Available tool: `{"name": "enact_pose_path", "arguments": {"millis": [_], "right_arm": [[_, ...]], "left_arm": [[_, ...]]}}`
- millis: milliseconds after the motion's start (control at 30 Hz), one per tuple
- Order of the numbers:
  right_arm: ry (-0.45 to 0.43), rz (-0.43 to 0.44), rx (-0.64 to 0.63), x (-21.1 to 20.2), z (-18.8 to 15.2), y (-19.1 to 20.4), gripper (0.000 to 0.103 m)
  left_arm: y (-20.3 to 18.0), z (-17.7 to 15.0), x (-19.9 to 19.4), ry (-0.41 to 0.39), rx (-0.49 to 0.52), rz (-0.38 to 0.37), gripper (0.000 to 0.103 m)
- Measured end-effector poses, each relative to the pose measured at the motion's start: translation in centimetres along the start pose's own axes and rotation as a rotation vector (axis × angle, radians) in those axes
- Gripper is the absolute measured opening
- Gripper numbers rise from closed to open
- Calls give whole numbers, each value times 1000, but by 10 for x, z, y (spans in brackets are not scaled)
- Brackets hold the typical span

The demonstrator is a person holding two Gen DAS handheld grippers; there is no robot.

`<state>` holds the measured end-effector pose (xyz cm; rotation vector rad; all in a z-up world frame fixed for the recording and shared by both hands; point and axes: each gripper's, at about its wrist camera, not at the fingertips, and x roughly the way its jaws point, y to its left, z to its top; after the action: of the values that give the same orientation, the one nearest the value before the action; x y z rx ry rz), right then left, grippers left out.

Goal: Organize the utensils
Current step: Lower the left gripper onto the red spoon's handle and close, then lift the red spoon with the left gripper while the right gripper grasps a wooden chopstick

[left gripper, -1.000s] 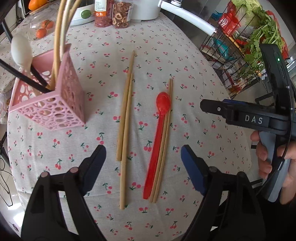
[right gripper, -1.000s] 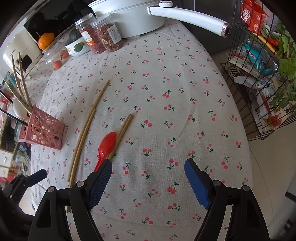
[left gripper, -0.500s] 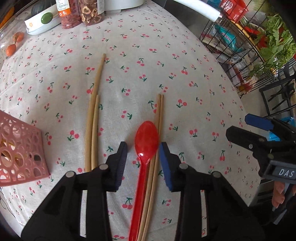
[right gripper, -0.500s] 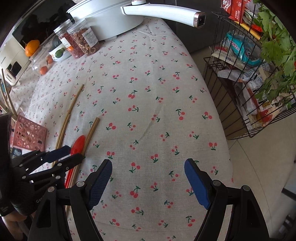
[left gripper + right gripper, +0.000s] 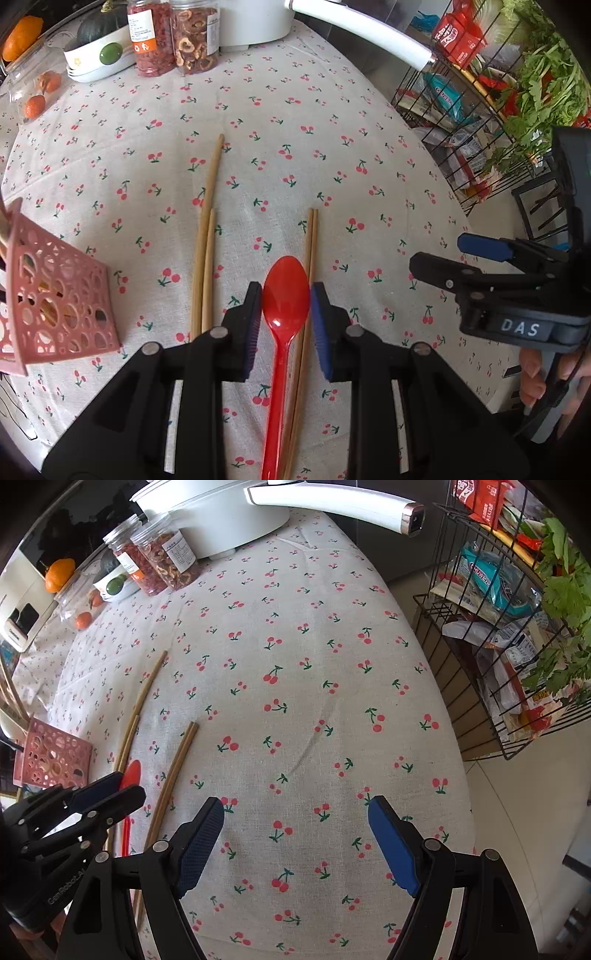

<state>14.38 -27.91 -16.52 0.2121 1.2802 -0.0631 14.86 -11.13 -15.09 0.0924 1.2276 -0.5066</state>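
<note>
A red plastic spoon [image 5: 285,295] lies on the cherry-print tablecloth. My left gripper [image 5: 286,306] has closed around its bowl, with the blue pads touching both sides. A thin pair of wooden chopsticks [image 5: 308,266] lies against the spoon's right side. A thicker pair of chopsticks [image 5: 207,236] lies to the left. The pink perforated utensil holder [image 5: 55,306] stands at the left edge with utensils in it. My right gripper [image 5: 295,834] is open and empty above bare cloth on the right; it also shows in the left wrist view [image 5: 454,258]. The spoon [image 5: 131,771] also shows in the right wrist view.
Two jars of dried food [image 5: 173,37], a white bowl [image 5: 99,55], oranges and a white appliance [image 5: 255,18] stand at the table's far edge. A black wire rack [image 5: 498,627] with packets and greens stands beyond the right edge.
My left gripper moved forward over the spoon and narrowed from wide open until its pads met the spoon's bowl. My right gripper stayed open, shifting slightly.
</note>
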Motion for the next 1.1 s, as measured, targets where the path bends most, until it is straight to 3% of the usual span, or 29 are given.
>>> {"name": "enact_pose_path", "arguments": {"millis": [333, 533, 567, 667, 833, 1100], "right_arm": [[34, 21, -40, 21, 10, 48, 82], [49, 15, -89, 38, 16, 82, 80], [53, 6, -97, 42, 16, 86, 78], [36, -89, -155, 46, 15, 103, 55], [31, -70, -187, 47, 13, 119, 18], [13, -14, -136, 38, 6, 111, 8]], "left_arm": [[20, -31, -76, -155, 6, -19, 28], [50, -54, -98, -179, -42, -26, 28], [54, -56, -101, -183, -51, -28, 28], [63, -61, -108, -197, -73, -33, 28], [75, -66, -117, -216, -100, -40, 28], [85, -74, -136, -270, -120, -54, 28]]}}
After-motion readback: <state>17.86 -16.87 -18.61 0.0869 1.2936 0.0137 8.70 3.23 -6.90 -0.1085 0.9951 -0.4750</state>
